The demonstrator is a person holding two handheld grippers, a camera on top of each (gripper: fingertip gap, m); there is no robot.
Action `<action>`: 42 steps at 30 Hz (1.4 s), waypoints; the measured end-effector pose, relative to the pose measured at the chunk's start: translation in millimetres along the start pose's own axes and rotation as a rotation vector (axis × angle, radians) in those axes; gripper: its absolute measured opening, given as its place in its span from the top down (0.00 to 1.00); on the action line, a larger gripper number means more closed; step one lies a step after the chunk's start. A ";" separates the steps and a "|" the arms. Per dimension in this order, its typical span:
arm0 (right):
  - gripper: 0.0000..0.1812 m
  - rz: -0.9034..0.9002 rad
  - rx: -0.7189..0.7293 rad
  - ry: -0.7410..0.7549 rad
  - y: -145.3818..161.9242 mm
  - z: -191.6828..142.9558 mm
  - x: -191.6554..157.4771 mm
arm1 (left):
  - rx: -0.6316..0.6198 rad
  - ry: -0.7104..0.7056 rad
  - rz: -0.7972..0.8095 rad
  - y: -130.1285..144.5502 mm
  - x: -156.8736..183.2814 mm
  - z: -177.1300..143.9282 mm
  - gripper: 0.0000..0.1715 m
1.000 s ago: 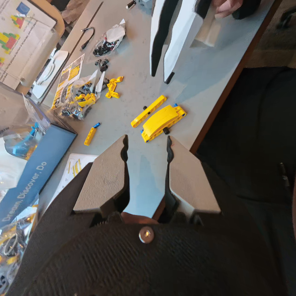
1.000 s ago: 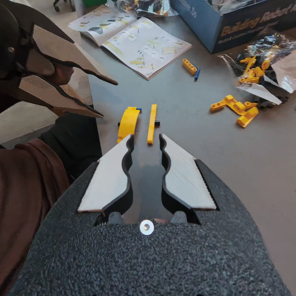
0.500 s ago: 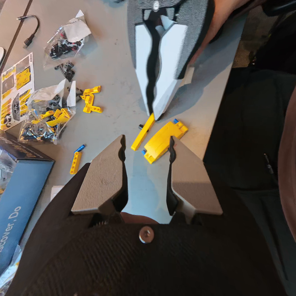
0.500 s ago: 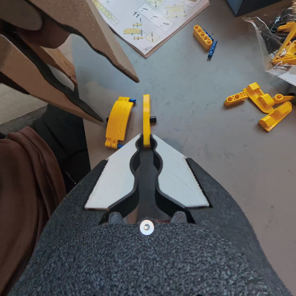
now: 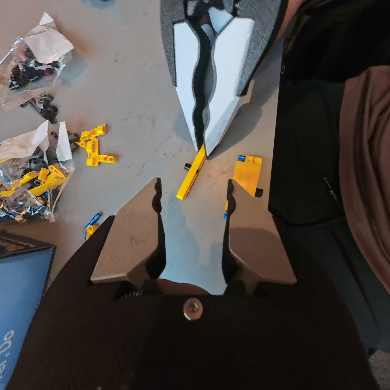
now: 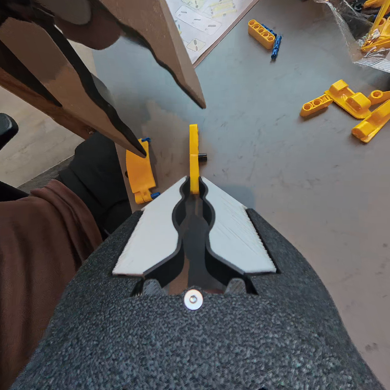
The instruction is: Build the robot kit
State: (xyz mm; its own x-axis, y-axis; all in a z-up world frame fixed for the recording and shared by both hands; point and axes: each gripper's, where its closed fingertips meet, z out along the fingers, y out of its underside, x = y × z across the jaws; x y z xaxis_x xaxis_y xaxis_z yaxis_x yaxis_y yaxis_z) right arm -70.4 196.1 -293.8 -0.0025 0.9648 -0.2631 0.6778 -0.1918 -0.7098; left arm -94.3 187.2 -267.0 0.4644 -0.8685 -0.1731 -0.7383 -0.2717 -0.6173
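Note:
My right gripper [image 6: 193, 179], with white fingers, is shut on one end of a long yellow beam [image 6: 194, 156] that has a black pin through its middle. The same beam shows in the left wrist view [image 5: 191, 178], with the right gripper [image 5: 202, 150] clamped on its far end. A curved yellow panel [image 6: 139, 168] with blue pins lies beside the beam at the table's edge; it also shows in the left wrist view [image 5: 248, 174]. My left gripper [image 5: 193, 183], with tan fingers, is open and empty, its tips on either side of the beam's free end and over the panel.
Loose yellow angle pieces [image 5: 95, 145] lie on the grey table [image 5: 137, 84]. Opened bags of parts [image 5: 27, 168] and a blue box [image 5: 19, 295] stand at the left. A short yellow beam with a blue pin [image 6: 262, 35] lies beside an instruction booklet [image 6: 202, 21]. The table edge [image 5: 274, 147] runs along the right.
My right gripper closed on the yellow beam and keeps hold of it. My left gripper moved forward, closer to the beam and the curved panel, staying open.

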 end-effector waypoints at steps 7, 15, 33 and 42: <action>0.96 -0.048 -0.028 -0.070 3.9 2.3 -12.8 | -0.009 0.005 0.025 9.2 29.4 -9.5 0.57; 0.83 -0.033 -0.006 -0.188 2.4 -3.0 -25.3 | -0.095 -0.054 0.060 33.4 36.2 6.9 0.53; 0.61 -0.235 -0.042 0.025 15.1 -0.3 -31.1 | -0.024 0.148 -0.065 34.3 29.8 4.4 0.59; 0.73 -0.260 -0.040 0.016 17.4 -3.4 -30.7 | 0.028 0.166 -0.089 33.8 28.5 4.9 0.67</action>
State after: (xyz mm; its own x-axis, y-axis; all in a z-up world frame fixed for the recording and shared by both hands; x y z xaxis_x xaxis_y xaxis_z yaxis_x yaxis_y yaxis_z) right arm -56.1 163.7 -295.8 -0.1684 0.9836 -0.0647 0.6848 0.0695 -0.7254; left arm -103.7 155.3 -296.6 0.4385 -0.8986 0.0106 -0.6826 -0.3408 -0.6464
